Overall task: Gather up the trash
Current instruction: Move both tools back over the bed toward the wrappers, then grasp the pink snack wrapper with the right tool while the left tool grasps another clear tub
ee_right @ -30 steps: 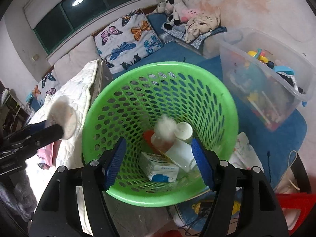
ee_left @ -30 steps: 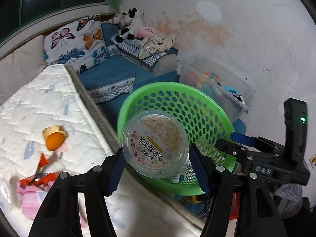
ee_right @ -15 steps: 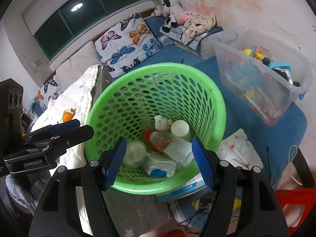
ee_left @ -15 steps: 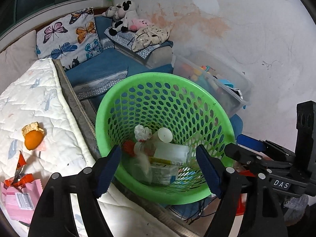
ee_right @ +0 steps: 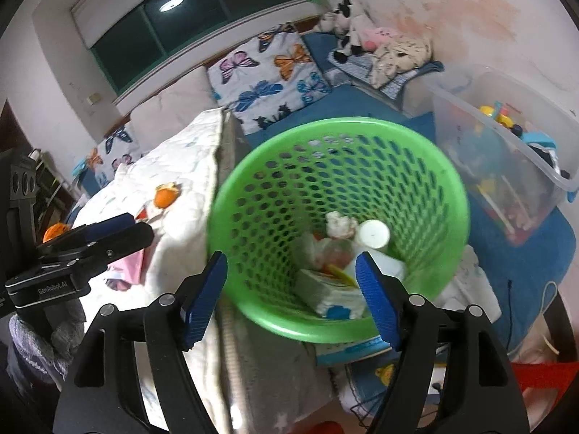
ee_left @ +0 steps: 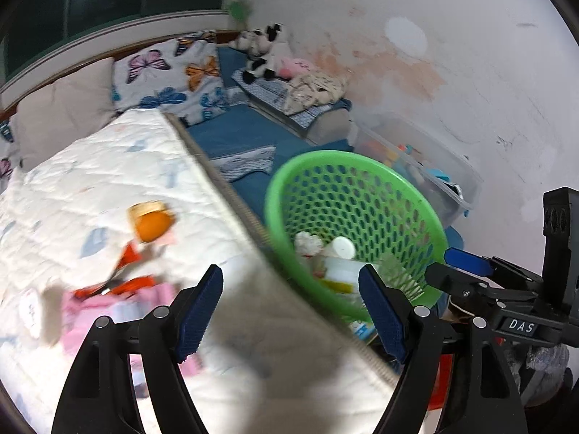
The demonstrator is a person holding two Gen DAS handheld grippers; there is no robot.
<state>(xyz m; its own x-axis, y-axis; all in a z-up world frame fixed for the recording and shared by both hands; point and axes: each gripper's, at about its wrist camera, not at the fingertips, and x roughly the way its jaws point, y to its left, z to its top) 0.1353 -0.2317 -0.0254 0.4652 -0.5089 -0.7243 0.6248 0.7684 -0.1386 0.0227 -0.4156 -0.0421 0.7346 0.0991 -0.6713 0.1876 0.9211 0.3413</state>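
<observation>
Left wrist view. Left gripper (ee_left: 291, 305): jaws spread wide, nothing between the blue pads, poised over the edge of the white quilted mattress (ee_left: 108, 181). Green perforated basket (ee_left: 427, 224): on the floor just beside the mattress, to the right of the jaws; holds a crumpled tissue (ee_left: 307, 243), a white-capped bottle (ee_left: 340, 249) and further wrappers, blurred. Orange peel (ee_left: 152, 222): on the mattress, left of the basket. Red wrapper scraps (ee_left: 126, 284) and pink packet (ee_left: 94, 311): on the mattress near the left pad, blurred. Right gripper (ee_left: 466, 271): at the right edge, just beyond the basket rim. Clear plastic toy bin (ee_left: 434, 177): behind the basket, against the wall.

Right wrist view. Right gripper (ee_right: 291, 296): jaws opening, no item pinched; near rim of the basket (ee_right: 253, 181) seen between the pads. Basket contents: tissue (ee_right: 340, 224), bottle (ee_right: 374, 235), white carton (ee_right: 329, 293). Peel (ee_right: 166, 195) on the mattress (ee_right: 181, 152), left of the basket. Left gripper (ee_right: 108, 233): at the left, over the mattress, above the pink packet (ee_right: 126, 264). Toy bin (ee_right: 506, 152): right of the basket. Butterfly-print pillow (ee_right: 267, 72): beyond the basket.
</observation>
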